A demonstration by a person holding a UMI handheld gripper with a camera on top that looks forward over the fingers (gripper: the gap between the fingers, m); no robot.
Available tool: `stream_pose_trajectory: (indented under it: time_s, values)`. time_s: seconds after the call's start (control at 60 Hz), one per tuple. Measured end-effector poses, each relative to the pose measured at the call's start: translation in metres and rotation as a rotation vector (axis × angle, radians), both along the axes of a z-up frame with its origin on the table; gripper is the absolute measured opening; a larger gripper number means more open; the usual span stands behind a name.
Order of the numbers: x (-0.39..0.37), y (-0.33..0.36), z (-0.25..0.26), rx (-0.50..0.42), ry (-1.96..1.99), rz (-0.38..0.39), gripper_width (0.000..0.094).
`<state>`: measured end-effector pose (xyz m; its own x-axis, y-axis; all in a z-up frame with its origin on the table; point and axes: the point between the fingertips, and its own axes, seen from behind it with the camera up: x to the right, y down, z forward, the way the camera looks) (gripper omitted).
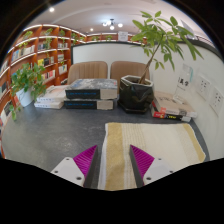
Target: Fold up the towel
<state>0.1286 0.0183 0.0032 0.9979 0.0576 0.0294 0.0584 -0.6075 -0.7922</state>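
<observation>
A pale cream towel with a yellowish stripe lies flat on the grey table, just ahead of and between my fingers. My gripper hovers over the towel's near end. Its magenta pads stand well apart at either side of the stripe, with gaps on both sides. The gripper is open and nothing is held. The towel's nearest edge is hidden below the fingers.
A potted plant in a black pot stands beyond the towel. Stacked boxes sit at the far middle, books at the right, a leafy plant at the left. Bookshelves line the left wall.
</observation>
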Motion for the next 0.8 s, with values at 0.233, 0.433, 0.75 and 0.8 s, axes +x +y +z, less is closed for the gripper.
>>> stream_pose_trajectory:
  time_s: [0.233,0.433,0.75,0.8]
  values:
    - [0.013,0.016,-0.009,0.022,-0.076,-0.038,0.0046]
    - [-0.007,0.018,0.018,-0.049,0.141,-0.009,0.0036]
    - [0.161,0.022,0.09,-0.015,0.225,-0.244,0.0039]
    - [0.194,0.018,0.071,-0.042,0.185,-0.282,0.0113]
